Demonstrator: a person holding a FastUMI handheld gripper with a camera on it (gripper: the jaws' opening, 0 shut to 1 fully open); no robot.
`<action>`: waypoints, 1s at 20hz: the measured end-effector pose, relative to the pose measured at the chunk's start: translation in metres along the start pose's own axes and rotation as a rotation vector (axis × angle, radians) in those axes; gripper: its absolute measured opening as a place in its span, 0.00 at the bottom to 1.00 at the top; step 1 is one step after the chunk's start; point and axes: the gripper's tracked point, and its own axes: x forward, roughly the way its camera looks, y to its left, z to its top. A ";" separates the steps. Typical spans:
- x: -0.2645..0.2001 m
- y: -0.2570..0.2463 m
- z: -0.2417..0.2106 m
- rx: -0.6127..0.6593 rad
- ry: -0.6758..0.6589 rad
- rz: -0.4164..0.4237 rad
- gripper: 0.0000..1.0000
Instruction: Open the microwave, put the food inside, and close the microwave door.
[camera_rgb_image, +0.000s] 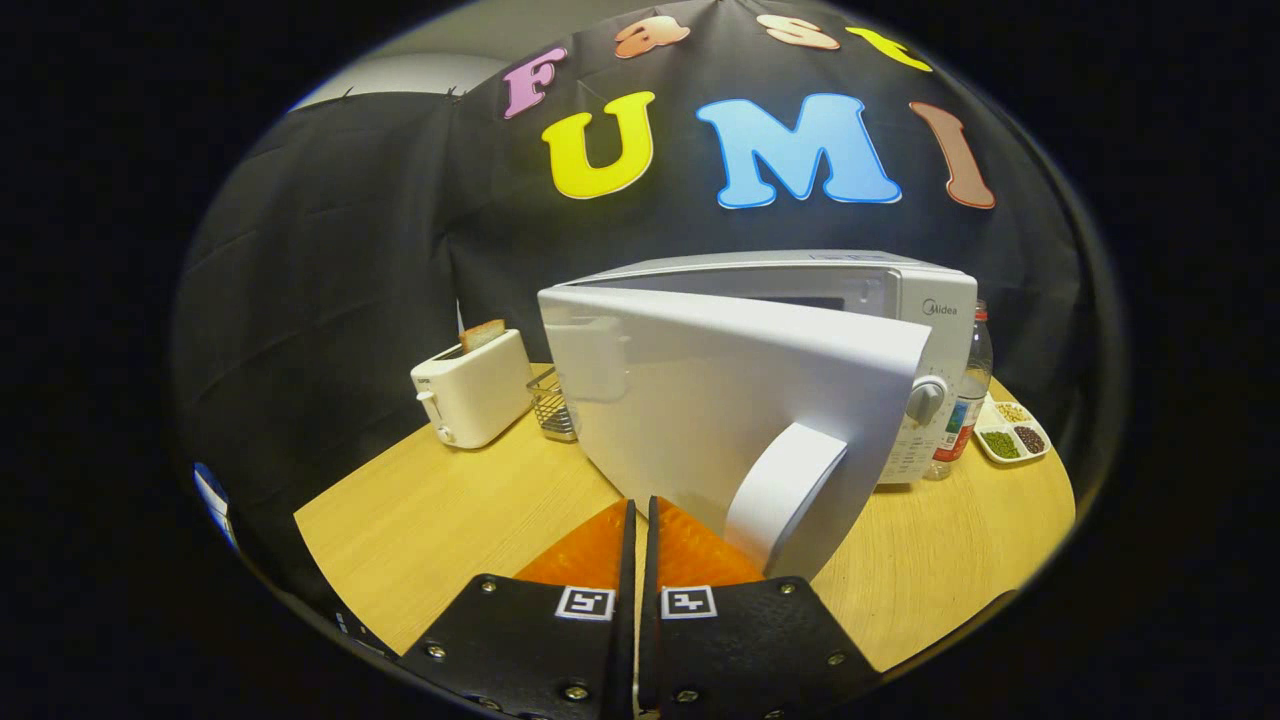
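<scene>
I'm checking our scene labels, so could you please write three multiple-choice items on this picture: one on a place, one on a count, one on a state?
1. Where does the toaster stand?
A. on top of the microwave
B. on the table, beyond the door's hinge side
C. between the fingers

2. How many bottles stand by the microwave?
A. one
B. two
C. three

3. How is the microwave door?
A. shut
B. taken off
C. swung partly open

Key:
1 B: it sits on the table, next to a wire basket.
2 A: a single bottle stands beside the control panel.
3 C: the door angles out toward the gripper, whose fingers are together just short of the handle.
</scene>
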 end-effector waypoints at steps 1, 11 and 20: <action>0.004 -0.007 0.001 0.004 0.000 -0.009 0.03; 0.051 -0.067 0.031 0.038 -0.017 -0.095 0.03; 0.088 -0.103 0.053 0.071 -0.025 -0.162 0.03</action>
